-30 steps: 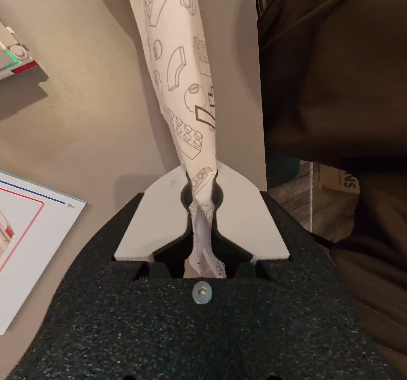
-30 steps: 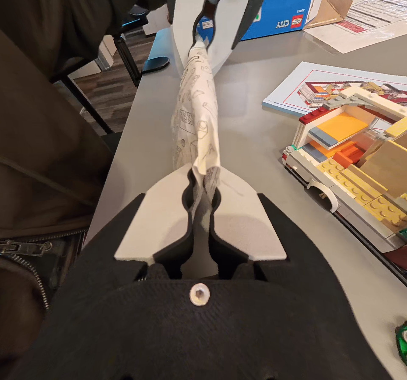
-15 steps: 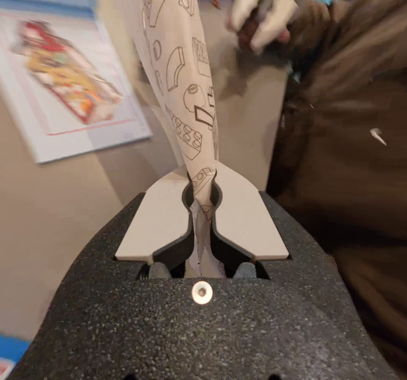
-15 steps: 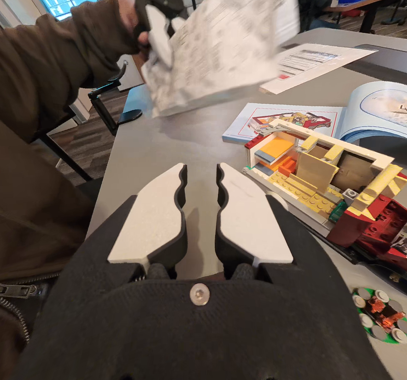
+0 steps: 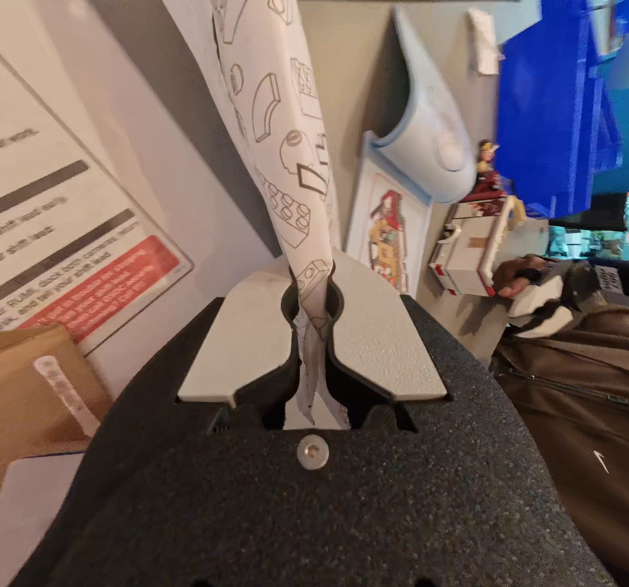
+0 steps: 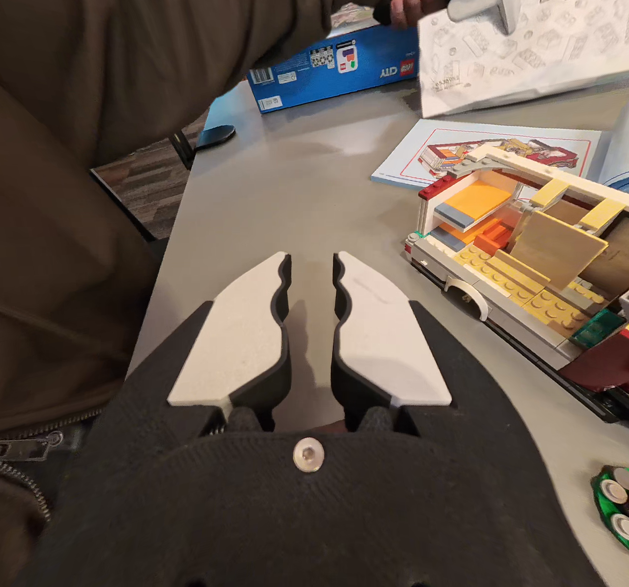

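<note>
The left gripper (image 5: pixel 311 276) has its pads pinched tight on the bunched neck of a white paper bag (image 5: pixel 272 101) printed with outline drawings of bricks. Only the right wrist view shows the bag whole (image 6: pixel 531 56), held up above the grey table (image 6: pixel 272 196). The right gripper (image 6: pixel 311 264) hangs over bare table, fingers apart with nothing between them. Just to its right stands a half-built brick camper van (image 6: pixel 503 247), with an open instruction booklet (image 6: pixel 476 142) behind it and a blue printed box (image 6: pixel 340 67) beyond. The left wrist view alone shows a printed sheet with a red panel (image 5: pixel 85 230) and a brown cardboard flap (image 5: pixel 41 383).
</note>
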`<state>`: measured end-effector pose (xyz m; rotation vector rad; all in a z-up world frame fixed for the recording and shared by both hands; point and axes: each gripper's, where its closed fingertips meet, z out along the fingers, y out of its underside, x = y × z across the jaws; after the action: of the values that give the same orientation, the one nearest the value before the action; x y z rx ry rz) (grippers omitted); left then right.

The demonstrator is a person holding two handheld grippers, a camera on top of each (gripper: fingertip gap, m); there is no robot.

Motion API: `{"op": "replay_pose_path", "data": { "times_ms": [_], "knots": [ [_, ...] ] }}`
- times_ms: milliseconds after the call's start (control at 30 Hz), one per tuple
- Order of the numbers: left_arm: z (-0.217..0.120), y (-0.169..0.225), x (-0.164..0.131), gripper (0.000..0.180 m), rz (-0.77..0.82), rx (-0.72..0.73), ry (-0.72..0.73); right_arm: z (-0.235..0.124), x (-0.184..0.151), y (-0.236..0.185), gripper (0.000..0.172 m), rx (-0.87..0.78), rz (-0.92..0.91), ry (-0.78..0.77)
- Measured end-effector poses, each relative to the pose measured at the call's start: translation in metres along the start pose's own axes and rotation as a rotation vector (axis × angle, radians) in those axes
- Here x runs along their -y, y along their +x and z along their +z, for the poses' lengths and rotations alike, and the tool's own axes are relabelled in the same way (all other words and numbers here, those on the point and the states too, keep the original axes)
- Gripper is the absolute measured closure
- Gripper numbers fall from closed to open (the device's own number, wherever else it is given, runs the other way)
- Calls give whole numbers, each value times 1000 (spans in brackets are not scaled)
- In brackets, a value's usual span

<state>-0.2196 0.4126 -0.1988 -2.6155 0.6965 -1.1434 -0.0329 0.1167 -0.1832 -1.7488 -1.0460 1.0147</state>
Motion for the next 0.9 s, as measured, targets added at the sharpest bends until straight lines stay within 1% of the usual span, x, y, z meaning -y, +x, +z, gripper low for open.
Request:
{"op": "replay_pose_path", "data": {
  "times_ms": [67, 133, 233, 367, 433, 500, 567, 633, 733, 800, 867, 900],
  "knots": [
    [3, -10, 5, 169, -51, 4, 13, -1, 0, -1, 149, 9, 6, 1],
    [3, -30, 6, 164, -62, 125, 1, -1, -1, -1, 149, 13, 6, -4],
    [-2, -53, 6, 148, -58, 315, -35, -1, -1, -2, 149, 16, 3, -9],
    [-9, -65, 6, 136, 20, 536, -85, 0, -2, -3, 149, 16, -6, -16],
    [-18, -70, 10, 128, 88, 689, -88, 1, -3, -3, 150, 15, -10, -19],
    [-33, -69, 20, 123, 165, 828, -42, 1, -3, -3, 150, 12, -16, -21],
    [-48, -58, 33, 116, 247, 922, 41, 1, -3, -4, 150, 10, -20, -24],
    [-57, -35, 42, 115, 337, 938, 132, 1, -4, -4, 150, 7, -23, -26],
    [-51, 22, 42, 113, 535, 860, 276, 1, -4, -4, 149, 3, -28, -29],
    [-35, 65, 28, 113, 665, 756, 360, 1, -5, -4, 149, -1, -36, -32],
    [-14, 105, 4, 113, 775, 646, 446, 1, -5, -4, 149, -12, -51, -39],
    [-3, 118, -9, 114, 816, 611, 485, 1, -6, -4, 148, -23, -64, -45]
  ]
}}
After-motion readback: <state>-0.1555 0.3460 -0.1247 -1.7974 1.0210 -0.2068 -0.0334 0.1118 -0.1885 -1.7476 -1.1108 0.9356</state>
